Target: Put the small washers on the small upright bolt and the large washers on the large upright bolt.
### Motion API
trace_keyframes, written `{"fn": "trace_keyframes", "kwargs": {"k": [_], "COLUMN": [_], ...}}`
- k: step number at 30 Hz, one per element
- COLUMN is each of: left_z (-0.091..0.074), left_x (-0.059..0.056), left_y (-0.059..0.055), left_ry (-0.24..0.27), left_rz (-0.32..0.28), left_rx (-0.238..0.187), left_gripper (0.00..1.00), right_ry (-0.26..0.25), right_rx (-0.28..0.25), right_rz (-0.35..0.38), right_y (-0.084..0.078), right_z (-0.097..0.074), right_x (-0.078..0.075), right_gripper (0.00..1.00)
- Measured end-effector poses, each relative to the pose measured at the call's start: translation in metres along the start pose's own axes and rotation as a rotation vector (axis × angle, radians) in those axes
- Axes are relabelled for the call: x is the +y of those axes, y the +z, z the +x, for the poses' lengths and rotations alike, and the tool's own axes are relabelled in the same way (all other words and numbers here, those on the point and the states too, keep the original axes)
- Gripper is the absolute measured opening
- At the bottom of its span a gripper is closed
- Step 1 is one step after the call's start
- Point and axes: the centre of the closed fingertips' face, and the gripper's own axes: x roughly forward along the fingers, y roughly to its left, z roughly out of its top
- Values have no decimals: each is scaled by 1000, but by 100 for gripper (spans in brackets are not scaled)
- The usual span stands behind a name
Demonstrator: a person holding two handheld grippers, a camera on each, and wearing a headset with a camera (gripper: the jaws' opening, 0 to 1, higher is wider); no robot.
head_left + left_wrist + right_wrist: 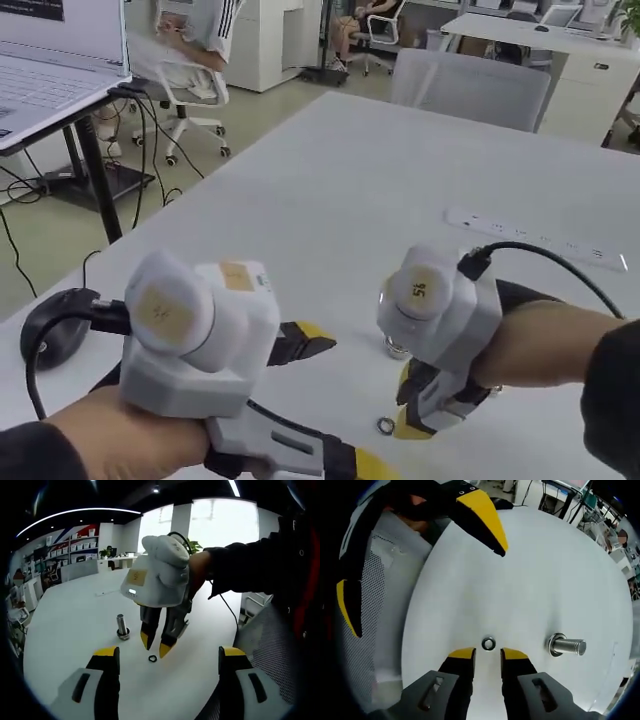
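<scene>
Washer [488, 643] lies flat just ahead of the right tool [487, 653], tips narrowly parted, empty. Best to straddle its rim squarely before pinching.

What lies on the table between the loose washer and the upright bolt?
Nothing lies there. In the right gripper view, the stretch between the washer and the bolt is bare white table.
</scene>
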Motion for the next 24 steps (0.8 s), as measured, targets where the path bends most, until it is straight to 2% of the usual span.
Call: {"fn": "trace_keyframes", "kwargs": {"k": [11, 24], "left_z": [0, 0], "left_x": [0, 0], "left_y": [-1, -1], "left_ry": [1, -1], "left_rz": [-5, -7], "left_rx": [0, -1], "left_gripper": [81, 81], "right_ry": [5, -16], "right_rx": [21, 37], "right_rz": [-22, -56], "right_y": [-1, -1], "right_z": [12, 13], "right_x": [0, 0], "right_gripper": [20, 17]}}
